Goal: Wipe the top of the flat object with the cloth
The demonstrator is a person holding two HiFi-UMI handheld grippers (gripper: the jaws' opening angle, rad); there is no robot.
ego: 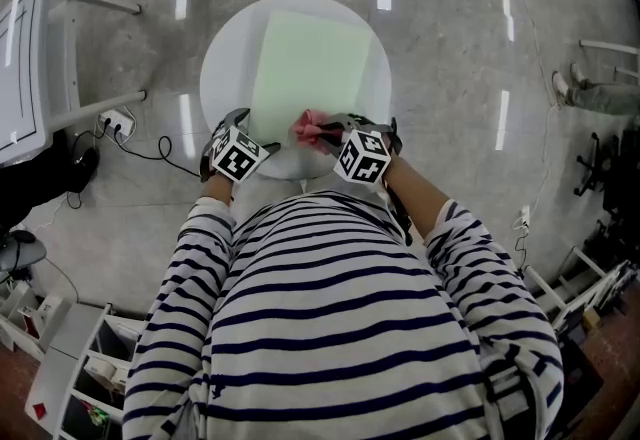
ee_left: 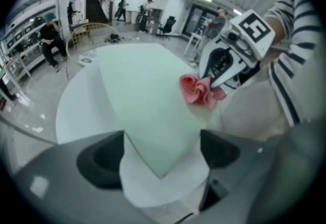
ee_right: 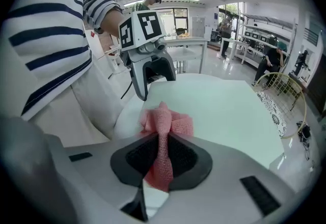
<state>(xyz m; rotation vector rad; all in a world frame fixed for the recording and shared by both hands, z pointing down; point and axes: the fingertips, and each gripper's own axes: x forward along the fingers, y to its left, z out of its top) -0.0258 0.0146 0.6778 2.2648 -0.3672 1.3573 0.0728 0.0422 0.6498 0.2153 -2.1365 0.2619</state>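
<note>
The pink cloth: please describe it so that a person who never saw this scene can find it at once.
Find the round white table in front of the person; a pale green flat sheet lies on it. At the sheet's near edge, the right gripper pinches a crumpled cloth, the only pink thing there.

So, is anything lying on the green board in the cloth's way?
Nothing visible. The cloth, clamped in the right gripper, sits at the near edge of the board, whose top is bare. The open left gripper is at its near left corner.
</note>
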